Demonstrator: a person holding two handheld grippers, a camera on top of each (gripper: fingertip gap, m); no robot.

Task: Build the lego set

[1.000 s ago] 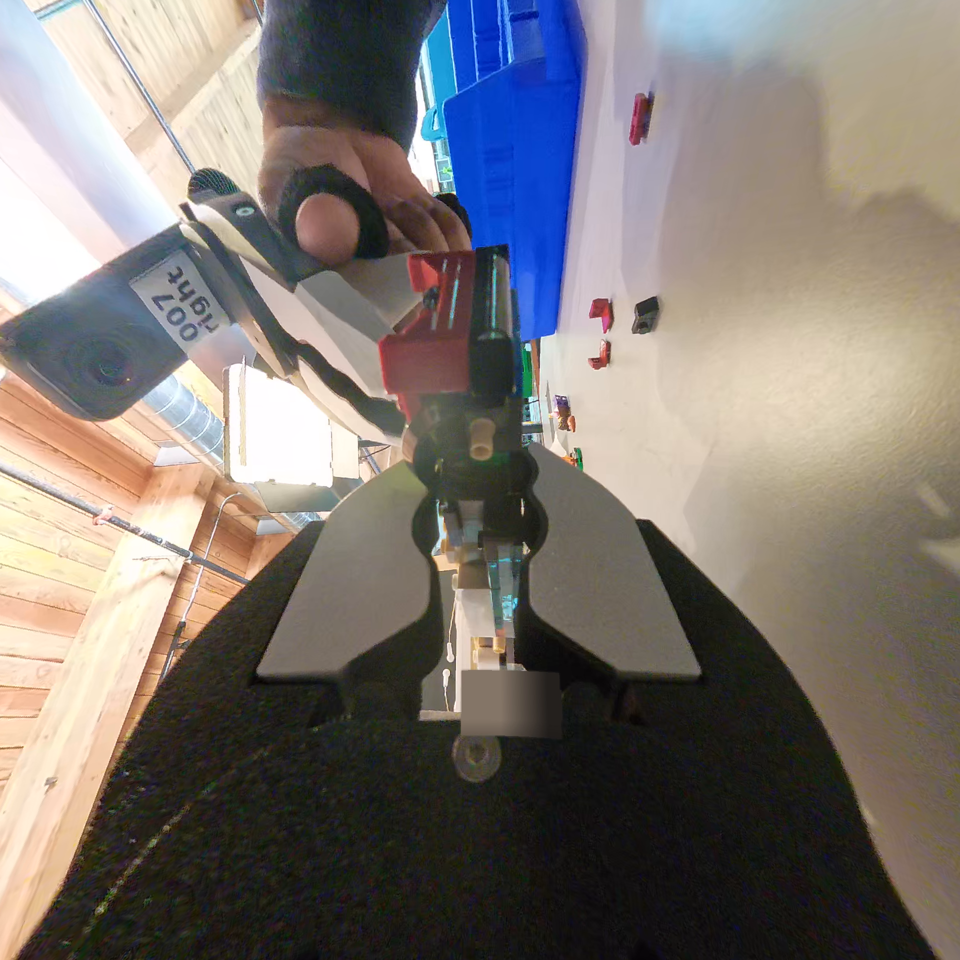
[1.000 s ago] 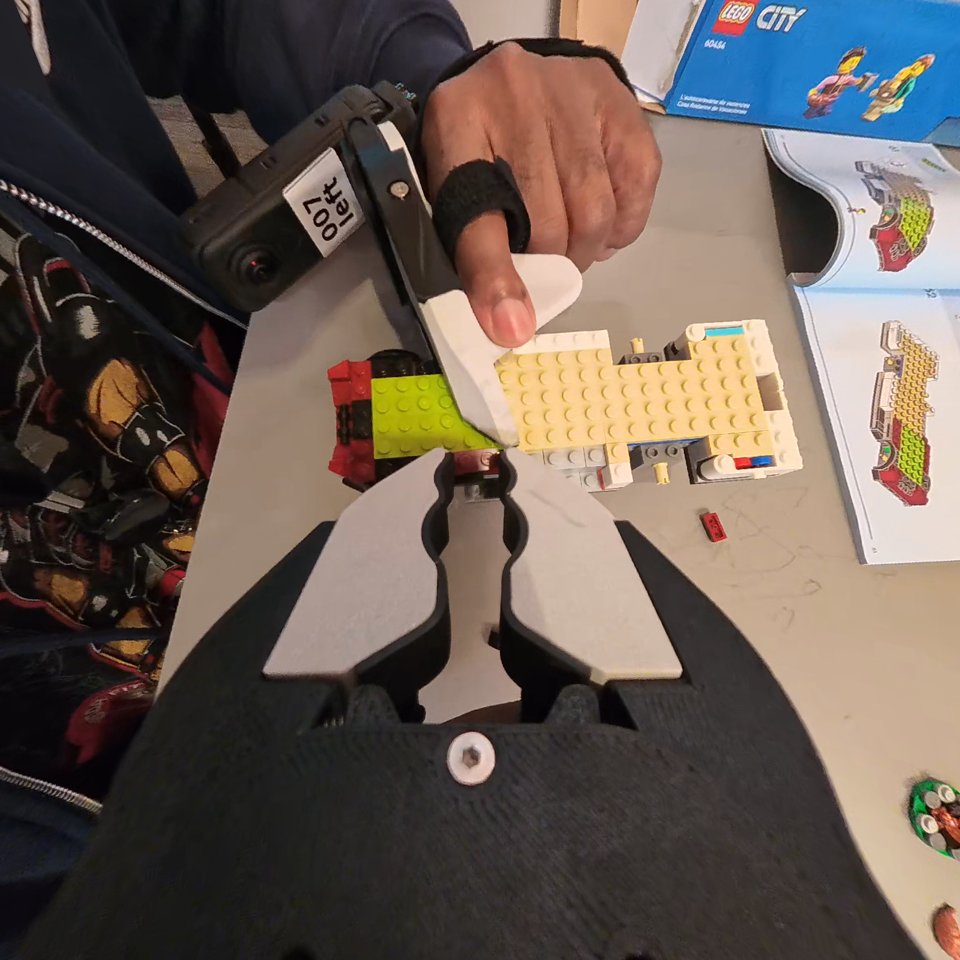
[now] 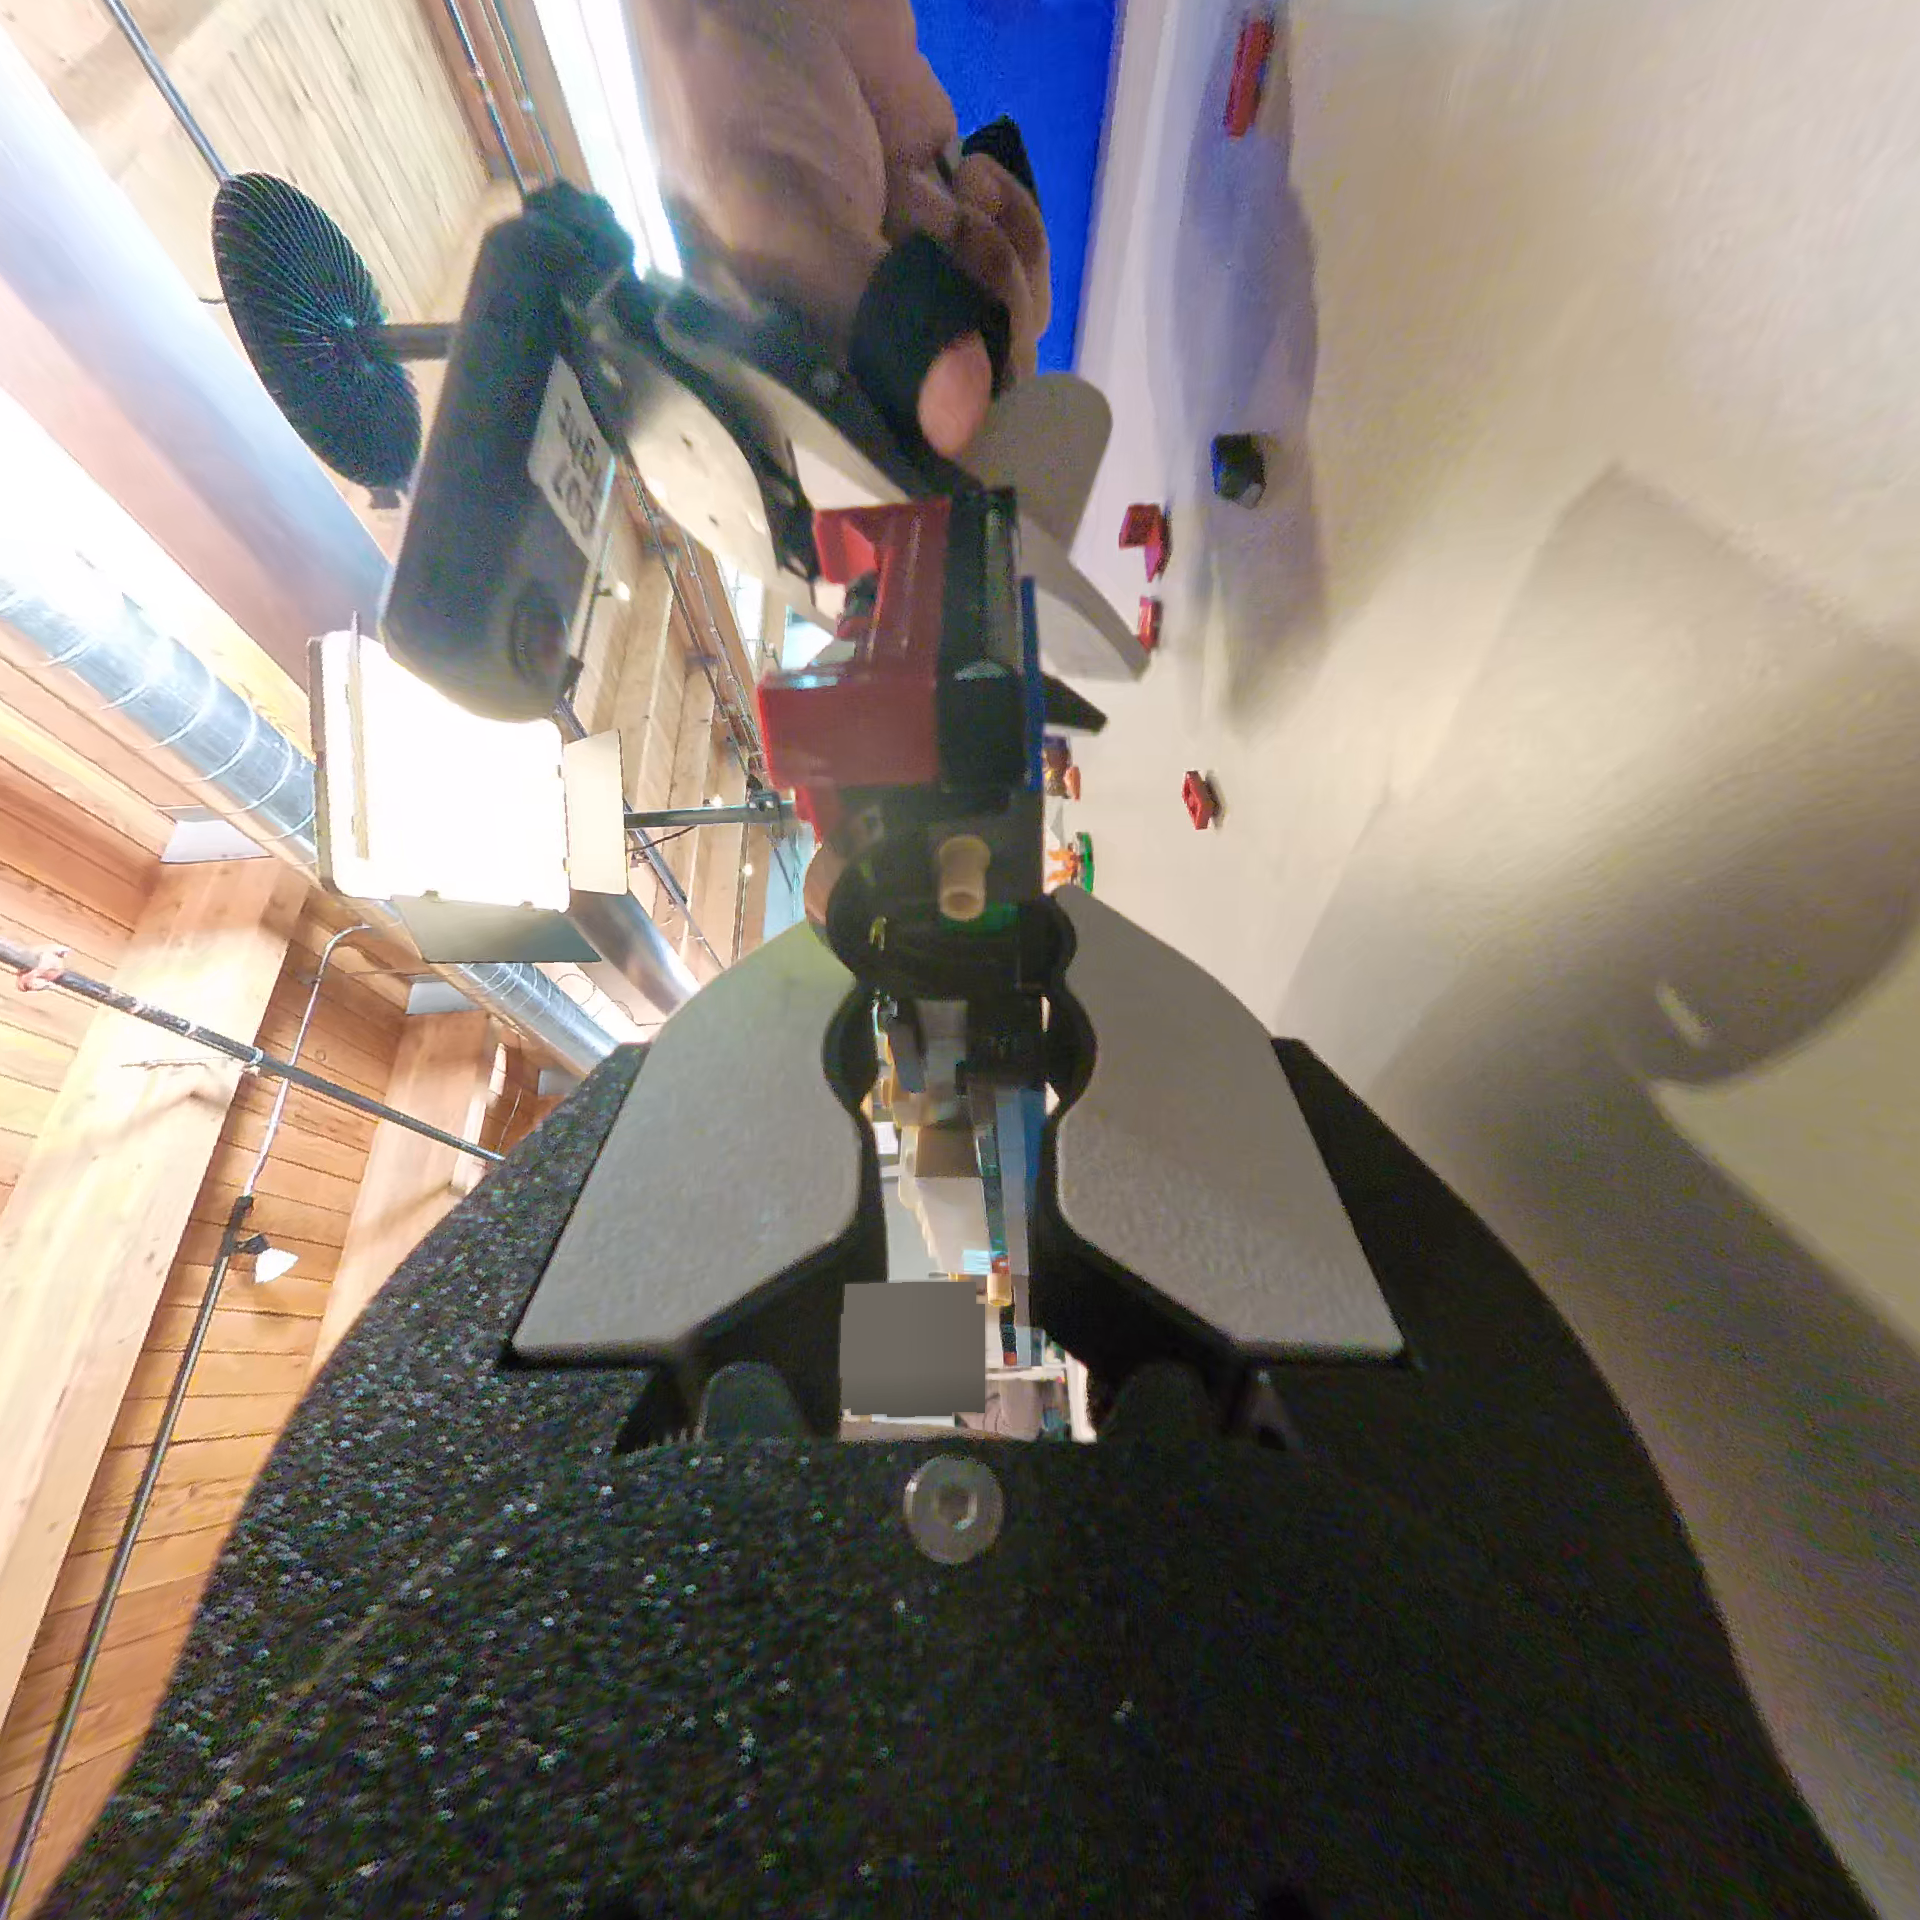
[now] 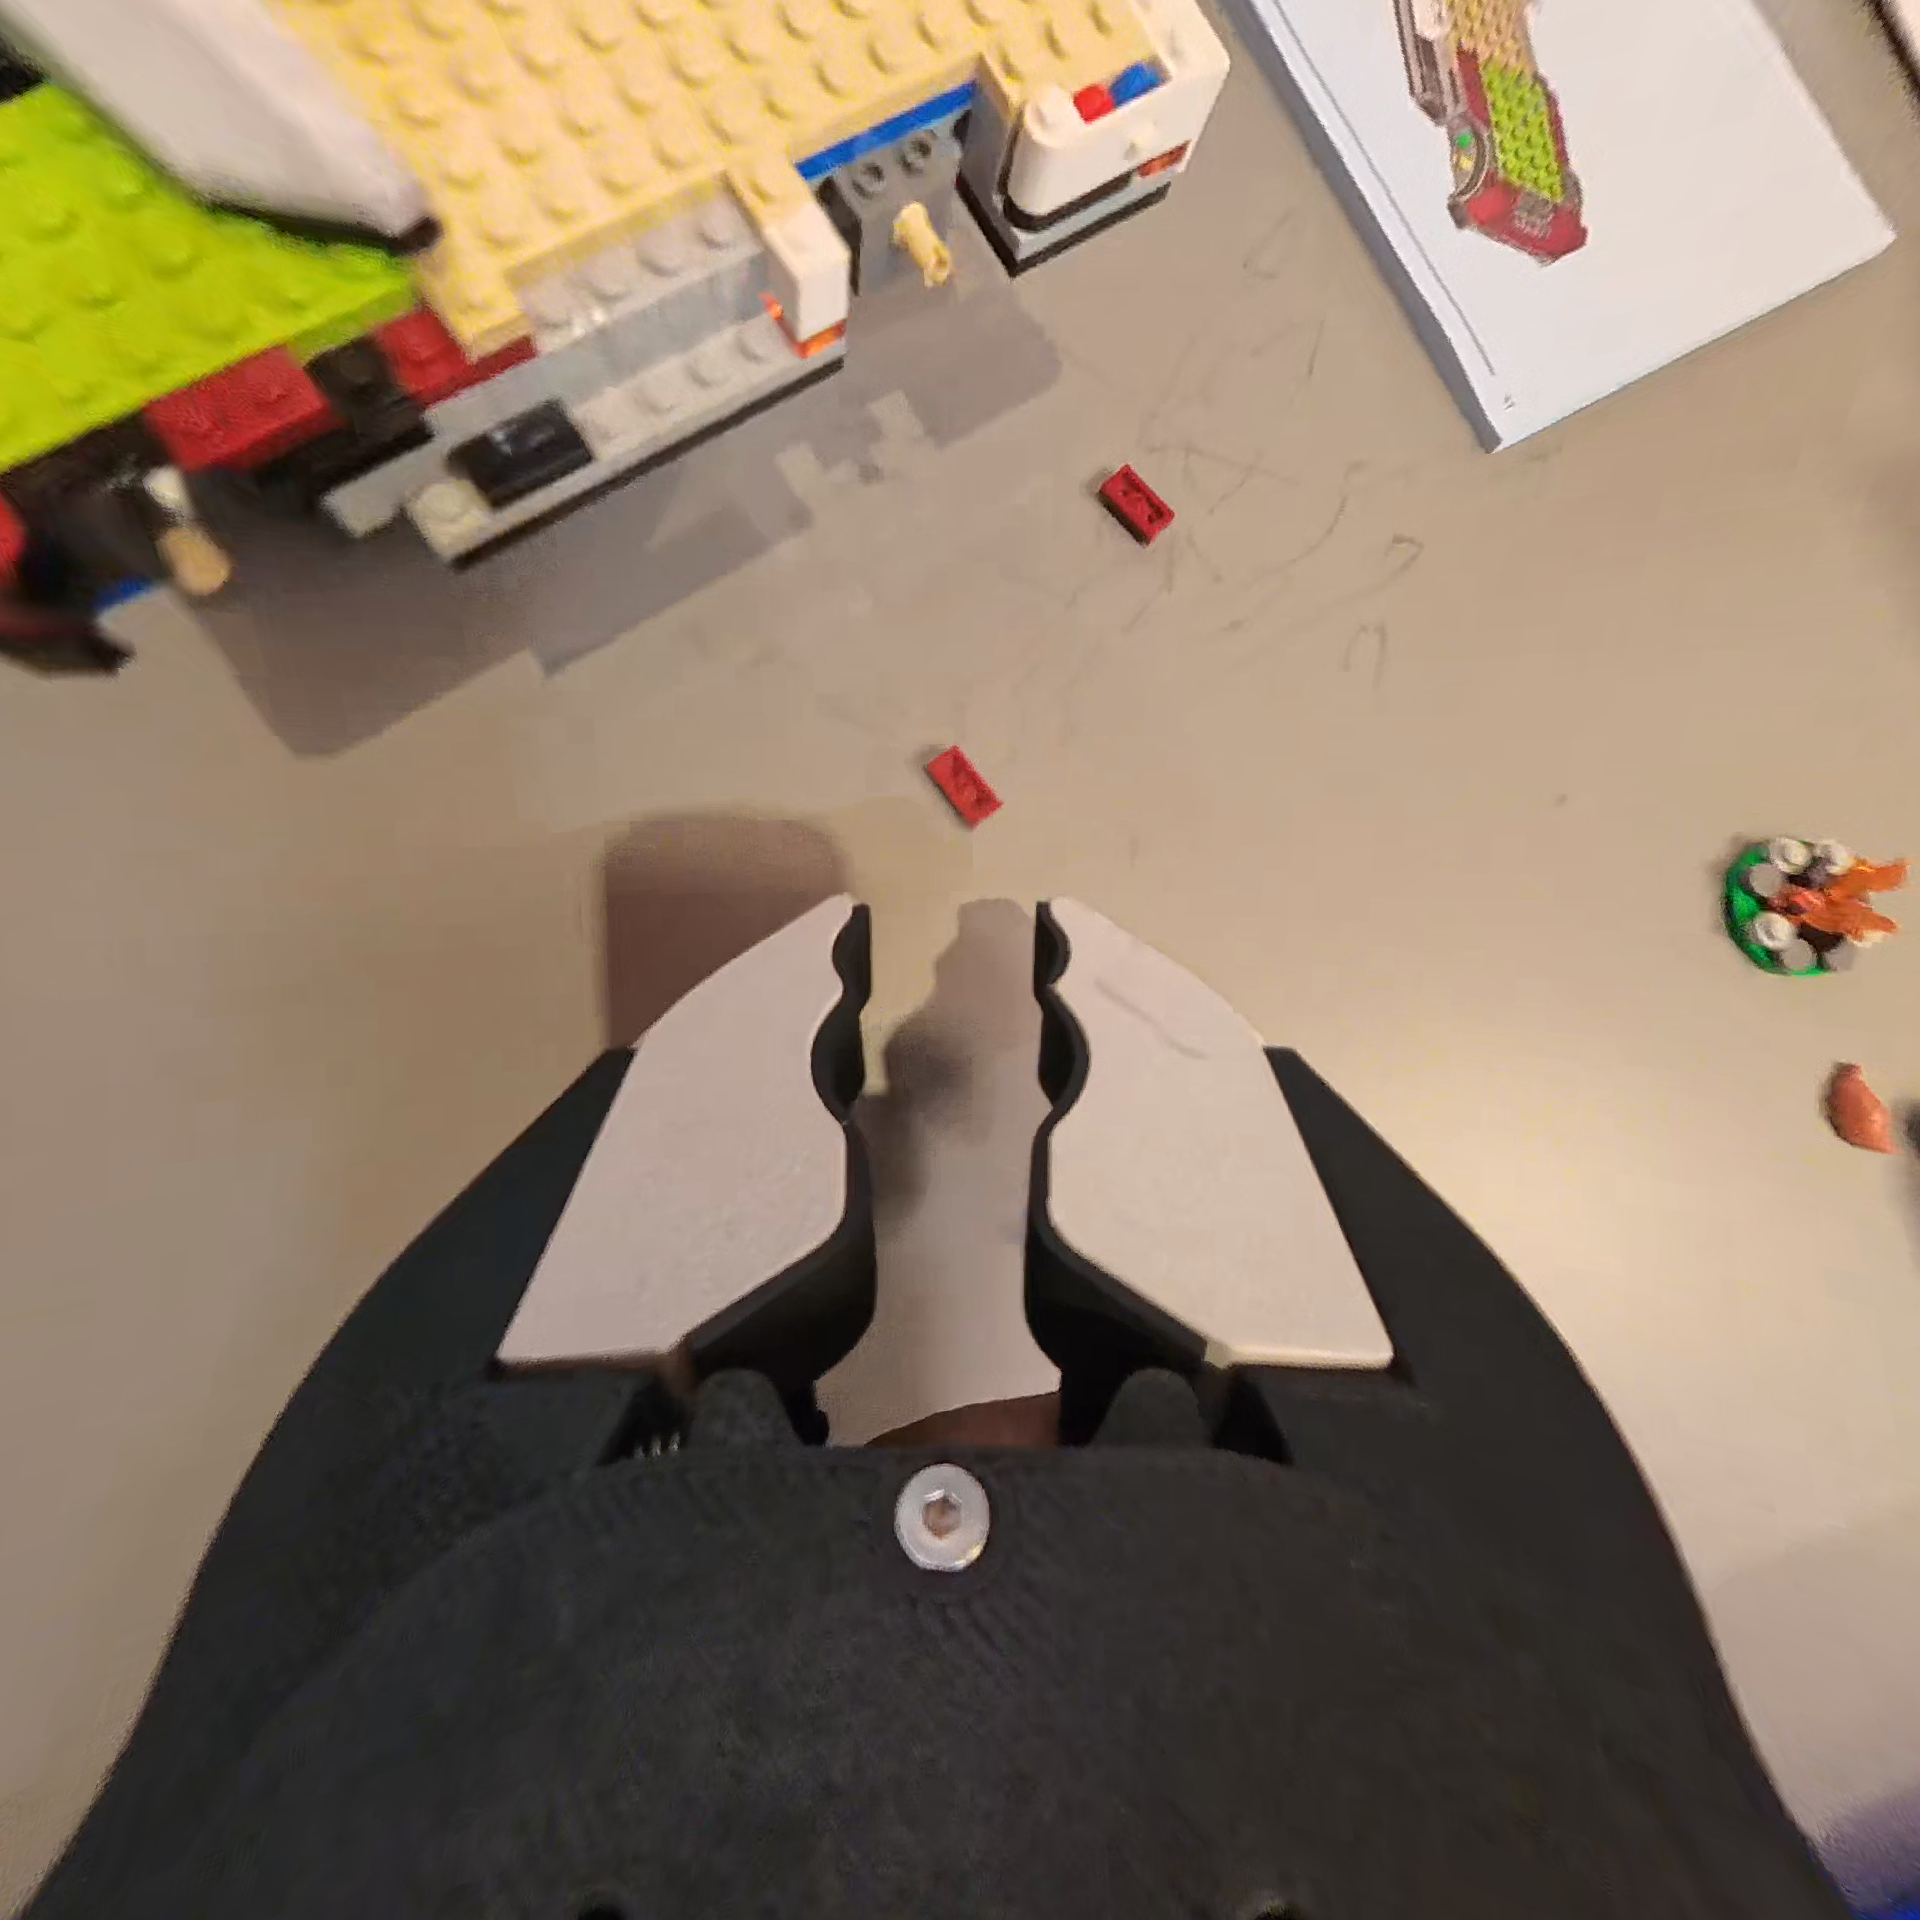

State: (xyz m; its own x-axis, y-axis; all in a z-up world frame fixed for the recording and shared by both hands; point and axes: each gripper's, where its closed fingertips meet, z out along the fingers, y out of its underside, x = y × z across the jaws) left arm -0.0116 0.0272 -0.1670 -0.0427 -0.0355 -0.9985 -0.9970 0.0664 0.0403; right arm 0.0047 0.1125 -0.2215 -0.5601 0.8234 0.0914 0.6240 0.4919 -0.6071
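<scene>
The right gripper (image 4: 948, 914) hangs over the bare middle of the desk (image 4: 1351, 1299) with its jaws apart and nothing between them but the desk top and their own shadow. Just ahead of its fingertips, a touch to the right, lies a small red plate (image 4: 963, 784), flat on the desk and clear of the pads; its long side runs on a slant across the line of the fingers, not along it. A second red plate (image 4: 1137, 504) of the same kind lies farther on, toward the open booklet (image 4: 1621, 260) at the far right corner. The brick truck (image 4: 644, 208), with a tan studded top and a lime-green front, sits at the far left, and the left gripper (image 3: 951, 940) has its fingers closed on it: the black and red end of the truck sits between its pads and fills the gap. Of the two, the right gripper is much the nearer to the loose red plates. Off to the right edge of the desk there is a little round green piece (image 4: 1803, 920) with orange bits on it, well apart from either gripper.
</scene>
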